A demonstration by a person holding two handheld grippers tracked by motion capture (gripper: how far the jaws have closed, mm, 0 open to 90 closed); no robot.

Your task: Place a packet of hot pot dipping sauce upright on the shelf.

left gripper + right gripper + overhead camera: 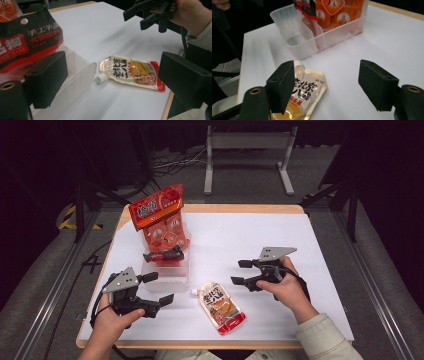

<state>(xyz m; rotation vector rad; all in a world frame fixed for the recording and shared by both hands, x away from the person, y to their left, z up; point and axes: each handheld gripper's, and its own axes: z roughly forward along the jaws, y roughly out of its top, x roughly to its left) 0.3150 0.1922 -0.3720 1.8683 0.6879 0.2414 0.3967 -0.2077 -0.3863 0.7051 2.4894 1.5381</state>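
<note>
While both grippers hover over the white table (240, 235), the spouted sauce pouch (221, 307) lies flat and unheld near the front edge, roughly between them. Seen from the high view, the pouch sits at about 3 o'clock from the left gripper (159, 289) and at about 7 o'clock from the right gripper (242, 272). Its white cap (194, 292) points toward 10 o'clock, just beside the near corner of the clear plastic bin (167, 282); whether cap and bin touch cannot be told. The pouch's red bottom edge faces 5 o'clock. The left gripper's jaws stand wide apart with nothing between the pads; in the left gripper view the pouch (131, 72) lies beyond and between the two jaws, apart from both. The right gripper's jaws also stand wide, with nothing clamped; in the right gripper view the pouch (308, 92) lies below the left-hand jaw, partly hidden by it, with no visible pad contact. The bin holds two packets: an orange-red bag of round items (161, 217) standing at its 12 o'clock end, and a red-and-black packet (164, 256) just in front of the bag. The bin section at the 6 o'clock end, nearest the pouch, holds no packet.
</note>
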